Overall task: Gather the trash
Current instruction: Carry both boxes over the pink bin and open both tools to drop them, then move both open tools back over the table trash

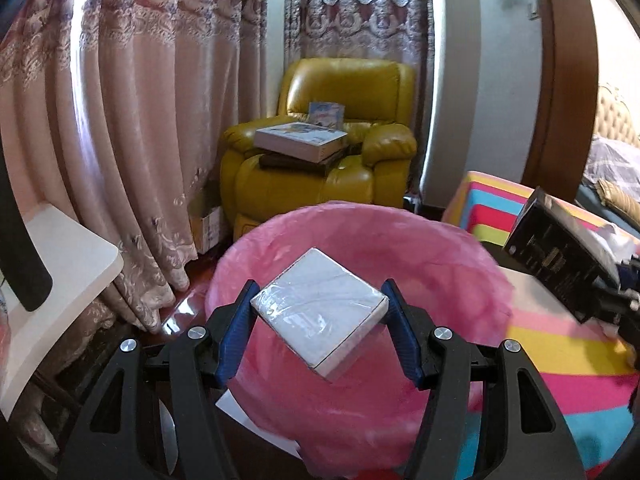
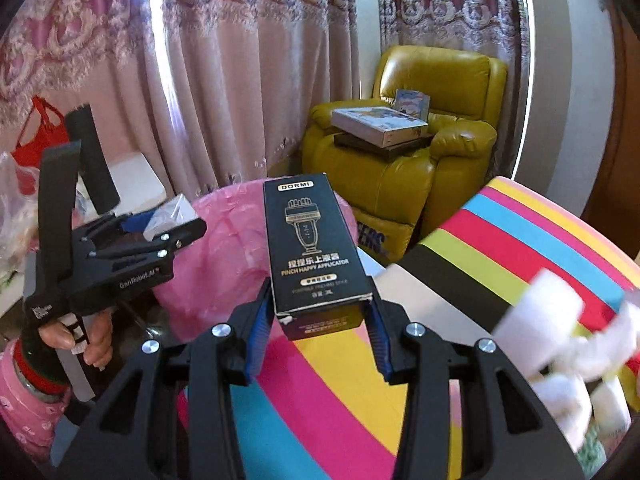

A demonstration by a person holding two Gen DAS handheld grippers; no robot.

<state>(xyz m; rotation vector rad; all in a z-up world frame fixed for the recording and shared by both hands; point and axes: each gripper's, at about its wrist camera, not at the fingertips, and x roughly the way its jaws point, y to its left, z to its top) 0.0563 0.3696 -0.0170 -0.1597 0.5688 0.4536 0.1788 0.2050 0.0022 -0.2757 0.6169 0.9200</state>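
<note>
While nothing can be seen dropped in the pink-lined bin (image 1: 360, 240) yet, a white box (image 1: 320, 312) is gripped above it by the left gripper (image 1: 320, 308), and a black box (image 2: 316, 256) is clamped beside it by the right gripper (image 2: 320, 316).

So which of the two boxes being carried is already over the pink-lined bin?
The white plastic-wrapped box in the left gripper; it hangs above the pink-lined bin. The black DORMI applicator box in the right gripper is above the striped cloth.
</note>
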